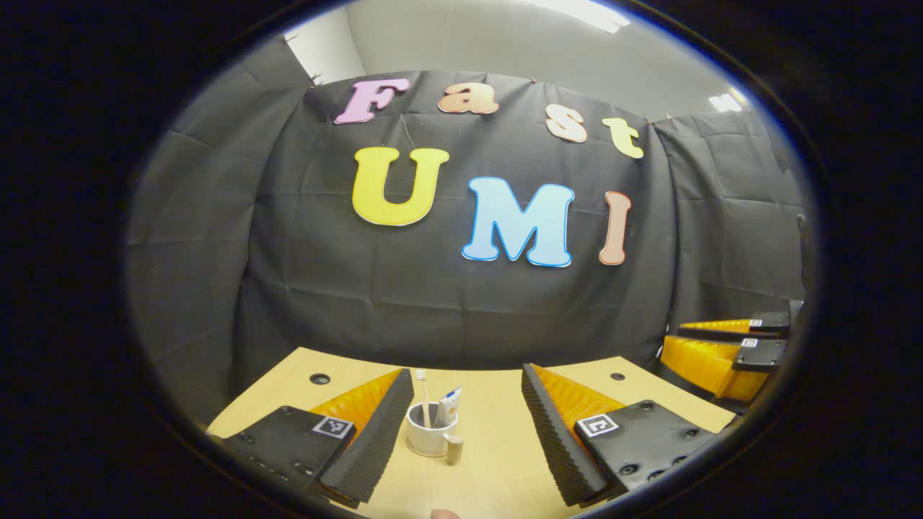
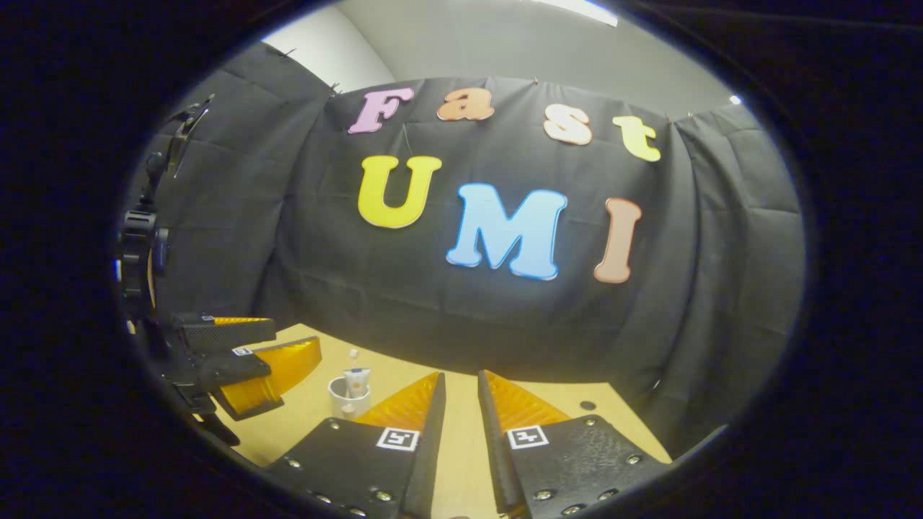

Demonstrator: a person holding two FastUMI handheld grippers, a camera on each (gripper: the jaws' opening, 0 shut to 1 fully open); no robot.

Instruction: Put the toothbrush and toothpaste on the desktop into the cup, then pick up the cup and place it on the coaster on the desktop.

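Toothbrush (image 1: pixel 422 395) and toothpaste (image 1: pixel 448 405) already stand in the cup (image 1: pixel 427 432) on the surface (image 1: pixel 490 461), so you've only the coaster move left; left claw (image 1: pixel 467 432) spread wide, right claw (image 2: pixel 461 432) nearly pressed together, both empty.

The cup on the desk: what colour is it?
White; the cup shows best in the left gripper view.

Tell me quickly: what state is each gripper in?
Left gripper: open, holding nothing; cup ahead.
Right gripper: nearly closed, narrow gap, holding nothing.
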